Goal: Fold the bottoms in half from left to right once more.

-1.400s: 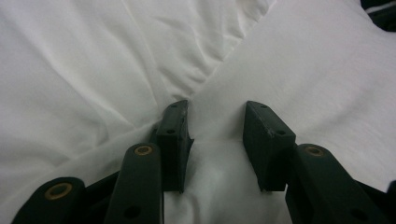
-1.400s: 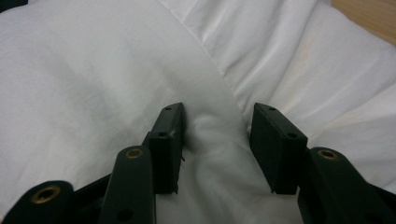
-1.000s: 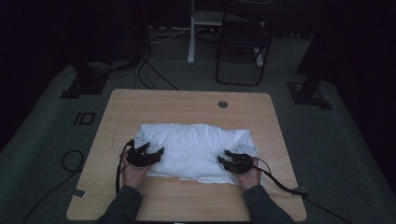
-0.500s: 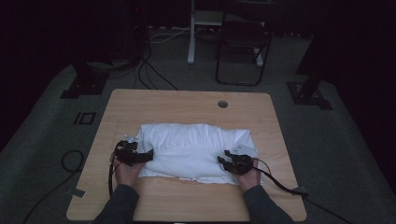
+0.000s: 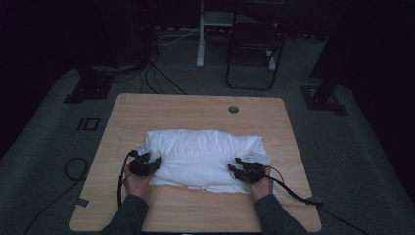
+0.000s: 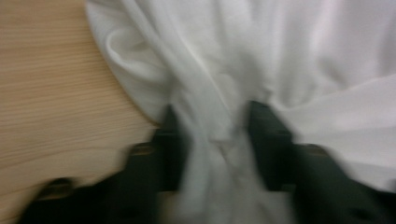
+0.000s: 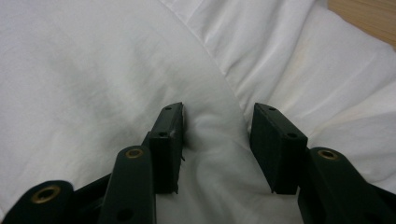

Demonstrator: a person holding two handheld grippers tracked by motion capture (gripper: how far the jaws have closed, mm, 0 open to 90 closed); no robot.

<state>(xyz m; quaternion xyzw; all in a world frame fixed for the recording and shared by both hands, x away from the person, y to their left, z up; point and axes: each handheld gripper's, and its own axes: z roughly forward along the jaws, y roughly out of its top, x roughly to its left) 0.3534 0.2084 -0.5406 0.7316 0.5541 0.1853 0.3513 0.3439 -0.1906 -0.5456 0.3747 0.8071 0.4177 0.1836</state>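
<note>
Cloth: white cloth (image 5: 203,159) lies bunched mid-surface (image 5: 195,110).
Left hand-held gripper (image 6: 217,133): jaws just been closing, a gathered fold between them.
Right hand-held gripper (image 7: 217,140): half apart over a ridge; grip unclear.
Risk: thin fold may slip out.
Views: high view shows the whole cloth; gripper views show folds.

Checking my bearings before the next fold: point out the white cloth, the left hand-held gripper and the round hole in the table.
white cloth (image 5: 200,152), high view, middle of its top surface.
left hand-held gripper (image 6: 212,128), left gripper view, midway between its fingertips.
round hole (image 5: 233,109), high view, its centre.
</note>
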